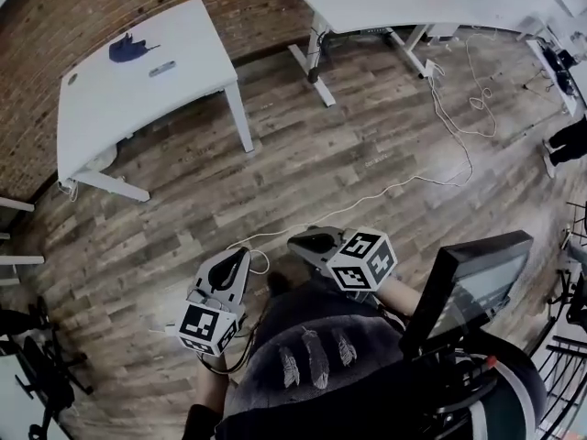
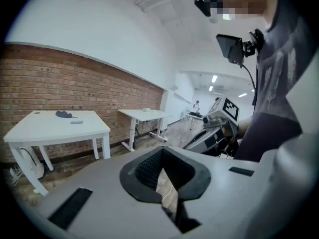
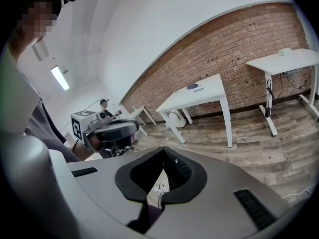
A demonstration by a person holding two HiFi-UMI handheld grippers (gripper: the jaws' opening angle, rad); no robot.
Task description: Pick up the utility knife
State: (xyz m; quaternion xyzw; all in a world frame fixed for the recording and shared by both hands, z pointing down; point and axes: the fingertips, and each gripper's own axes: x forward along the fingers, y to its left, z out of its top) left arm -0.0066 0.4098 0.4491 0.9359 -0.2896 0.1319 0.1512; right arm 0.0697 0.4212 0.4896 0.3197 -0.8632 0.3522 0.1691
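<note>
while the person stands on the brown wood-plank floor (image 1: 367,154), well away from the furniture, the small grey bar-shaped utility knife (image 1: 162,68) lies flat on top of the white rectangular table (image 1: 110,108) at the far left, which stands against the red brick wall (image 1: 55,16). on the same top, near the knife but apart from it and closer to the wall, lies a dark crumpled-looking object (image 1: 128,49) whose kind cannot be made out. a second white table (image 1: 367,3) stands further right along the wall, and a thin white cable (image 1: 440,177) trails across the planks between that table and the person. both tools are held close in front of the person's dark top (image 1: 312,356), side by side and apart from each other, pointing toward the far side of the room. the left gripper (image 2: 162,173), a grey plastic body with black ribbed pads, has its jaws pressed together with nothing between them; only a sliver of floor shows through the narrow slit. the right gripper (image 3: 160,176), of the same make, likewise has its jaws pressed together on nothing. each carries a white cube with black square markers at its near end, the left cube (image 1: 209,326) low and the right cube (image 1: 364,259) a little higher in the head view. a black flat screen (image 1: 472,287) juts out at the near right, beside the right gripper. neither tool is anywhere near the knife.
</note>
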